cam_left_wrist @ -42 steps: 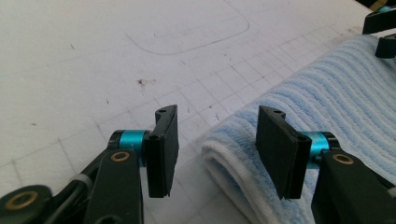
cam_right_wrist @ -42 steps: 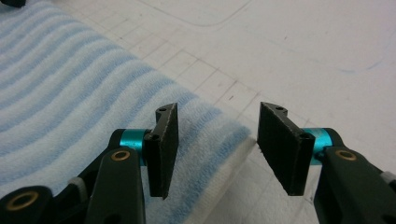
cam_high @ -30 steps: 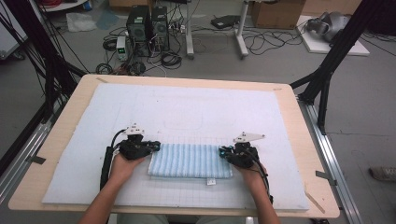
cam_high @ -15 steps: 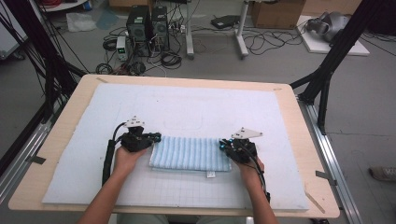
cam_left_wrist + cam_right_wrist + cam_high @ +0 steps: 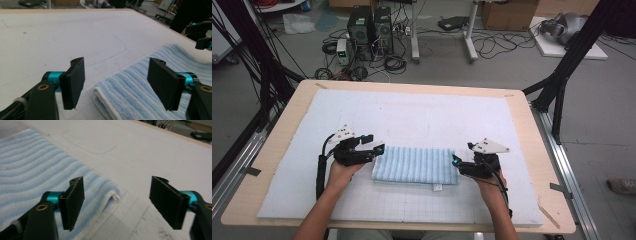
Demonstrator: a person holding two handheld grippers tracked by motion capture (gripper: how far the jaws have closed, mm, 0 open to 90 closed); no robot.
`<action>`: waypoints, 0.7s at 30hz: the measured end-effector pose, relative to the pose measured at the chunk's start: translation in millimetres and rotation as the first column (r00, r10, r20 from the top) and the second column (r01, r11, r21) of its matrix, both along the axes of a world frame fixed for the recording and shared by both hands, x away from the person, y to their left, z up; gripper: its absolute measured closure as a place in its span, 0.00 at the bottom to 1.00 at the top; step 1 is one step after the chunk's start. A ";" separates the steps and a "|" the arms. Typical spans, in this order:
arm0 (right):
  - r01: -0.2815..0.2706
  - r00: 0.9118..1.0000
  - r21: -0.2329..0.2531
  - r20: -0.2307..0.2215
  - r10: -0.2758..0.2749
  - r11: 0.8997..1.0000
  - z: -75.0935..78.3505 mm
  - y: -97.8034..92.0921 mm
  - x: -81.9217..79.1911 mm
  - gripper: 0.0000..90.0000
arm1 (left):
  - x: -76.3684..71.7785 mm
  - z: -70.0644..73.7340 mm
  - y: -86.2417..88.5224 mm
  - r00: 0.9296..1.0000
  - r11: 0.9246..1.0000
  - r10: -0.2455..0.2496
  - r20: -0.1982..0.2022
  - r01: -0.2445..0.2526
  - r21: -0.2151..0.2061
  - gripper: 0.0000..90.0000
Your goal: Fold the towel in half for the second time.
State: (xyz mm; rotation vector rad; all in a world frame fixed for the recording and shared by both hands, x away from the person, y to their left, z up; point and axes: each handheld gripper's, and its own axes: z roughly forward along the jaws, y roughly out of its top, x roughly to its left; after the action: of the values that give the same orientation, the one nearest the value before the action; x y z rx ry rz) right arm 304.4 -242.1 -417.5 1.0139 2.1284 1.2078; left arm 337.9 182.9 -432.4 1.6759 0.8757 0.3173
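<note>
High view: folded blue towel point(image 5: 416, 165), white tag unreadable; left gripper point(image 5: 371, 148) and right gripper point(image 5: 458, 164), both wide open and empty, have shifted slightly farther up its ends.

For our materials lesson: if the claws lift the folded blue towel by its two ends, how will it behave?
The folded blue towel would probably sag in the middle: it is soft, ribbed terry. Its layers, seen at the rounded fold, may slip apart. It looks light and unlikely to slide off the open left claw or right claw.
</note>
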 end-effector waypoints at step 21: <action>0.047 0.997 0.074 0.055 -0.051 0.996 12.6 -45.4 -27.8 0.11 | -30.3 16.3 34.9 0.993 0.997 0.075 0.088 -0.076 0.007 0.20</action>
State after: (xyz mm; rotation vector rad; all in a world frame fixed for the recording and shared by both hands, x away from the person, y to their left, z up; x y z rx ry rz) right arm 276.7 -287.5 -404.9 1.0439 2.0179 1.2829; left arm 307.6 217.8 -416.2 1.6283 0.8744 0.4440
